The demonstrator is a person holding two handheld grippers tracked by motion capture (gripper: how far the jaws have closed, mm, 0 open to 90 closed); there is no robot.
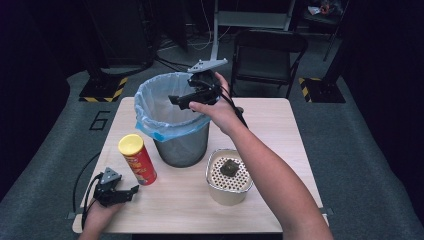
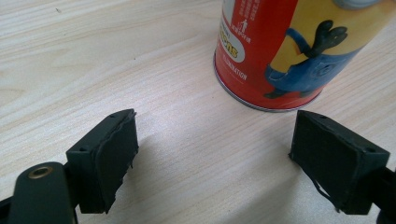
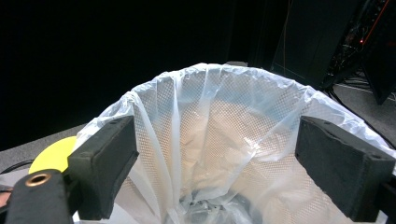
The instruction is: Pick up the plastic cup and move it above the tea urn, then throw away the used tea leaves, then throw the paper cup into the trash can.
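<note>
Plastic-lined bin (image 1: pixel 172 117) sits below my spread, empty right tongs (image 1: pixel 192 97), so the drop looks done; next my left tongs (image 1: pixel 120 192), released, must close around the red can (image 1: pixel 137 160) just beside them on the bench (image 1: pixel 280 130).

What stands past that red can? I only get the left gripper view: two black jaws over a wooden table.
Observer: A mesh bin lined with a clear bag, just beyond the can.
Operator: Where is the other gripper?
Observer: The right gripper hangs over the bin's mouth, jaws open, nothing between them.
Operator: Anything else out there?
Observer: A pale tub with a perforated top stands beside the bin, with a dark lump lying on it.
</note>
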